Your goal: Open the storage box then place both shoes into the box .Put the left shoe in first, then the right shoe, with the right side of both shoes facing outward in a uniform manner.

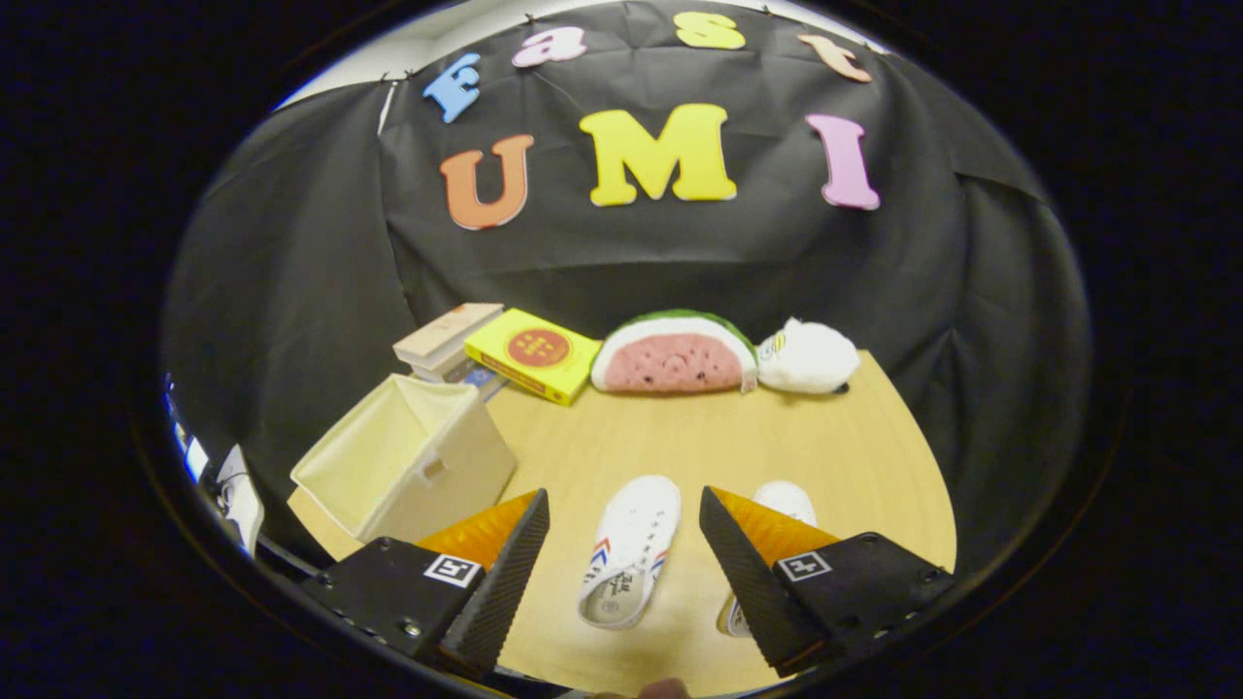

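Observation:
A cream fabric storage box [408,456] stands open-topped on the wooden table [680,427], to the left of and beyond my left finger. One white shoe [631,549] with red and blue stripes lies on the table between my fingers, toe pointing away. A second white shoe [787,500] lies to its right, mostly hidden behind my right finger. My gripper [623,510] hovers above the near shoe, open, with nothing held.
At the table's far edge lie a yellow box [532,354], a stack of books [445,340], a watermelon-slice plush [675,354] and a white plush [808,357]. The black cloth wall closes the back and sides.

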A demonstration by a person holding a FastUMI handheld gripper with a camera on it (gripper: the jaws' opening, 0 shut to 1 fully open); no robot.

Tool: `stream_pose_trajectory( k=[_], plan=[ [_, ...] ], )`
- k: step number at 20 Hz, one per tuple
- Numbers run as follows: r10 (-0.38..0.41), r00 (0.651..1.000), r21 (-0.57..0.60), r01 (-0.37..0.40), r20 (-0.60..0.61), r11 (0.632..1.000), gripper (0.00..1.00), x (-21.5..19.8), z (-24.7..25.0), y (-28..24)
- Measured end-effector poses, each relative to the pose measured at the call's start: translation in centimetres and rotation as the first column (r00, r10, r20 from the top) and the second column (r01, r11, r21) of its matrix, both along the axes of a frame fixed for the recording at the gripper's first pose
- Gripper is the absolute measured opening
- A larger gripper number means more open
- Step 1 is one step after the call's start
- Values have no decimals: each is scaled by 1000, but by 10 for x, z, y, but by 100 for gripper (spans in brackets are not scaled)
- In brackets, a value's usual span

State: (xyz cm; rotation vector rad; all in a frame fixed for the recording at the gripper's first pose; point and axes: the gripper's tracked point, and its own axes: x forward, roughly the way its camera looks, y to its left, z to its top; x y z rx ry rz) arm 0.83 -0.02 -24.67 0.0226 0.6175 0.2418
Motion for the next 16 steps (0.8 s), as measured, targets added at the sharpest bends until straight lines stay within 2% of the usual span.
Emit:
stream_pose_trajectory(
  k=[6, 12, 16],
  plan=[
    [-14, 980, -28, 9, -201, 1000, 94, 5, -100, -19],
    [-38, 970, -34, 31, -241, 999, 92, 13, -145, -14],
    [-47, 957, -7, 47, -286, 999, 54, 22, -159, -12]
  ],
)
